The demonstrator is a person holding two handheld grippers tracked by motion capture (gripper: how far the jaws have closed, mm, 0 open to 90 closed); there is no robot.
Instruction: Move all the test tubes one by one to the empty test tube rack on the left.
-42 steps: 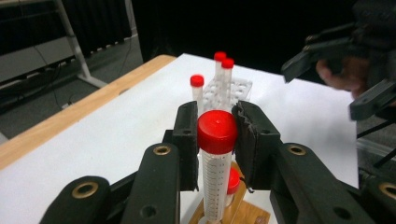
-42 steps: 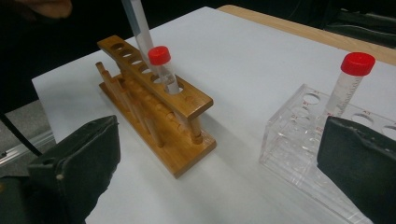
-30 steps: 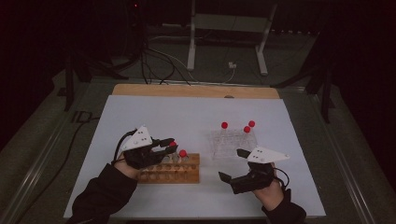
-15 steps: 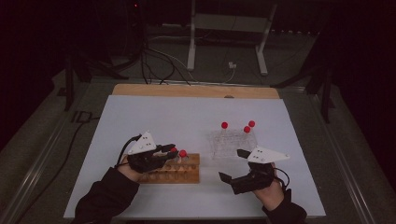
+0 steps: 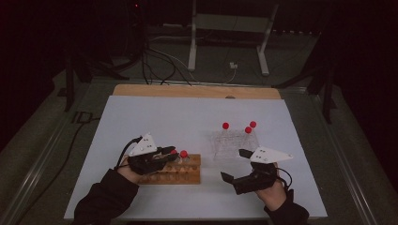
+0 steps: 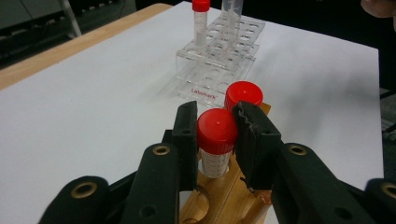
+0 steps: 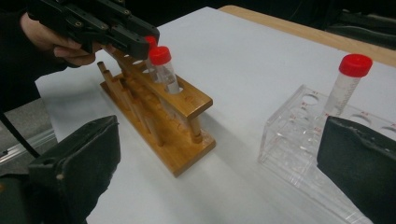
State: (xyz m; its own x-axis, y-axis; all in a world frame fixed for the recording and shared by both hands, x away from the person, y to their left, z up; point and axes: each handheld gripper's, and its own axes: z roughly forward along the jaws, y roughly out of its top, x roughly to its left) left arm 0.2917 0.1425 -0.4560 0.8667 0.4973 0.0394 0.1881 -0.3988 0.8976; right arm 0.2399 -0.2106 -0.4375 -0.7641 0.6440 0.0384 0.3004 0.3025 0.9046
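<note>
Two red-capped clear plastic tubes stand in the slatted wooden rack [image 5: 176,169] near the desk's front edge, and the left tongs [image 6: 215,133] are pressed onto the cap of the nearer red-capped tube [image 6: 216,140], which sits upright in a hole of the rack's top board. The second red-capped tube [image 6: 243,94] stands just behind it, its body hidden by the right-hand jaw in the left gripper view. From above, both caps are half covered by the tongs and the tube bodies cannot be made out. The person's sleeves are cut off by the bottom edge of the high view.

The white desk [image 5: 187,117] has a bare wooden strip [image 5: 197,91] along its far side. Beyond it the room is dark; cables and the legs of a pale metal stand [image 5: 230,42] show on the floor.

The clear plastic rack [image 5: 234,144] stands to the right of the wooden one, well apart from it, and holds three more red-capped tubes, one at its left and two close together at its far right. The right tongs [image 5: 235,165] hover spread wide just in front of this clear rack with nothing between them; in the right gripper view one upright tube [image 7: 345,84] rises beside the right-hand jaw.
</note>
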